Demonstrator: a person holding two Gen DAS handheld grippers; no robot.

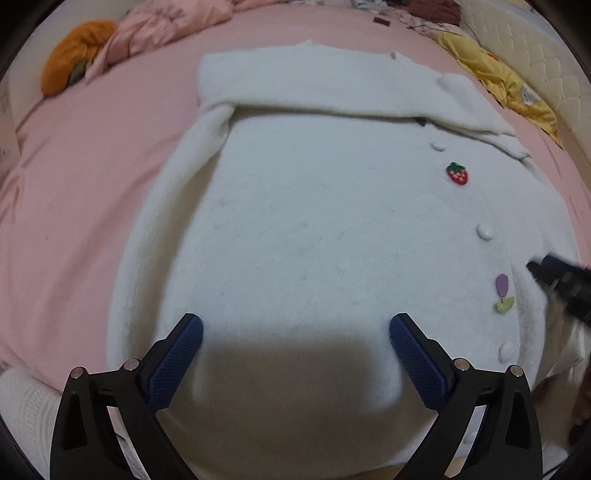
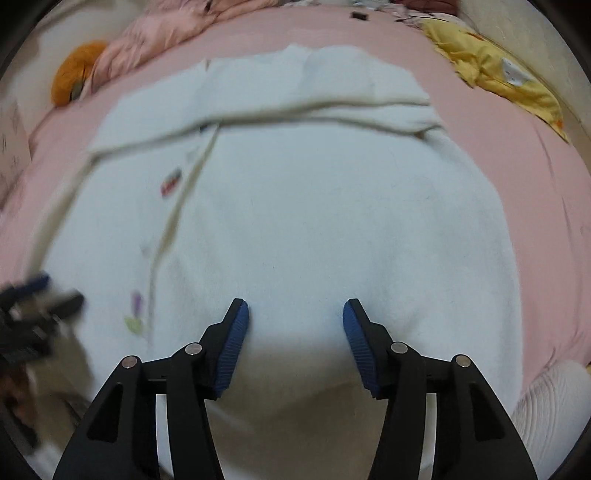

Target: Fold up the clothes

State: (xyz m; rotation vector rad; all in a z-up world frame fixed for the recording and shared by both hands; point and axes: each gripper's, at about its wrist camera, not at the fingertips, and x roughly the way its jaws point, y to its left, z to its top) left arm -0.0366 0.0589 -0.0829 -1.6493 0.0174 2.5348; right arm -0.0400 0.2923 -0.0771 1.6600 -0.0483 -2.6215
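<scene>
A white fluffy cardigan [image 1: 314, 206] lies flat on the pink bed, sleeves folded across its upper part. It has white buttons, a strawberry patch [image 1: 457, 173] and a purple tulip patch [image 1: 502, 293]. My left gripper [image 1: 295, 328] is open and empty, just above the cardigan's near hem on its left half. My right gripper [image 2: 295, 314] is open and empty over the near hem on the right half of the cardigan [image 2: 314, 206]. The right gripper also shows at the right edge of the left wrist view [image 1: 554, 277]. The left gripper shows blurred at the left edge of the right wrist view [image 2: 37, 295].
The pink bedsheet [image 1: 92, 177] surrounds the cardigan. An orange plush [image 1: 74, 51] and a crumpled pink duvet [image 1: 162, 26] lie at the far left. A yellow cloth [image 1: 498, 77] lies at the far right by a cream headboard [image 1: 535, 40]. Another white knit garment [image 2: 550, 398] sits at the near edge.
</scene>
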